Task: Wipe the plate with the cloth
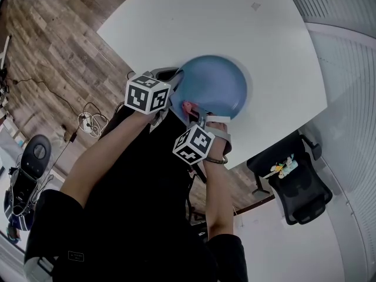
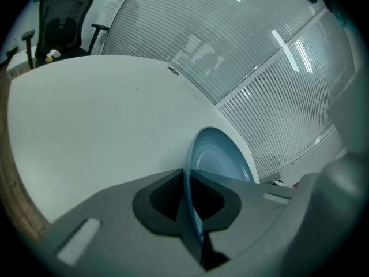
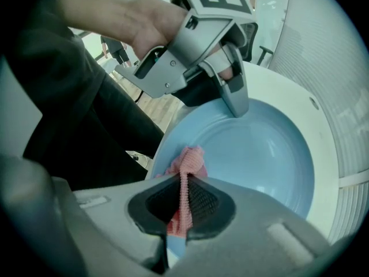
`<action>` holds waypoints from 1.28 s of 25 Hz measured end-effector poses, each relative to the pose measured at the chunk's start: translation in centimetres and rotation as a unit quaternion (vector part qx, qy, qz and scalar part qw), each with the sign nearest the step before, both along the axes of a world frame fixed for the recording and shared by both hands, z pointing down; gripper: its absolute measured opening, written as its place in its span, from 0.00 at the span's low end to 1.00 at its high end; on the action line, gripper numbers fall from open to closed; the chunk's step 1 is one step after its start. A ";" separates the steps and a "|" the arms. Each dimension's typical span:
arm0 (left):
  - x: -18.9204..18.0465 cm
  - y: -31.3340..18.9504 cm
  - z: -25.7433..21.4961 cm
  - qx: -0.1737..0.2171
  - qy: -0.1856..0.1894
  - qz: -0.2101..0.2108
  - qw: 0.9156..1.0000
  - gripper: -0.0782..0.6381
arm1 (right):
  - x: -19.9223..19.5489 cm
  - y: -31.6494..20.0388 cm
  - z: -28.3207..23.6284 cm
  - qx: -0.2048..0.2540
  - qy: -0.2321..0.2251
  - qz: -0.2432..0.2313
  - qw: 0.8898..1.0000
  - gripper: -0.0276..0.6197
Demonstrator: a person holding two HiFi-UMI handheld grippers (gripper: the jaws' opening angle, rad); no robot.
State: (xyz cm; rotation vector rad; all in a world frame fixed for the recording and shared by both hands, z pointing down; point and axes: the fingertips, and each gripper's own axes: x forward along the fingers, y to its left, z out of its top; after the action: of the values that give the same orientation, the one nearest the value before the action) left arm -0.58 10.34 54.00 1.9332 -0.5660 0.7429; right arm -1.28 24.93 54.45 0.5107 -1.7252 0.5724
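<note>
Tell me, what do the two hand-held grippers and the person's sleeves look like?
The left hand-held gripper and the right hand-held gripper each have a grey plastic body and dark ribbed pads inside the two jaws. Each carries a white cube printed with black square markers. The person wears a black short-sleeved top.

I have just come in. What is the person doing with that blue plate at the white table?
A person holds a tool in each hand and is wiping a blue plate near the edge of the white table. The left tool is shut on the plate's rim and steadies it. The right tool is shut on a pink cloth, which lies against the plate's inner face, close to its rim.
</note>
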 end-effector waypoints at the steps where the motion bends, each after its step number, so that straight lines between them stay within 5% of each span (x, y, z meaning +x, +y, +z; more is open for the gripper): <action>1: 0.0 0.0 0.0 -0.001 0.000 0.000 1.000 0.13 | -0.3 -0.2 0.0 0.001 -0.003 0.002 1.000 0.06; 15: 0.1 0.0 0.1 -0.009 0.001 0.014 1.000 0.14 | -3.3 -5.4 -0.2 0.083 -0.042 0.013 0.996 0.06; 32: 0.3 0.3 -0.2 -0.002 0.000 0.064 0.998 0.13 | -1.1 -9.1 -0.3 0.180 -0.006 0.035 0.983 0.06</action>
State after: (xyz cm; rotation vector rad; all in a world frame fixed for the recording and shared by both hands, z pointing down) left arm -0.30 10.67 53.85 1.9793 -0.4440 0.8230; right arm -2.35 15.87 54.10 0.8252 -1.8368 0.3112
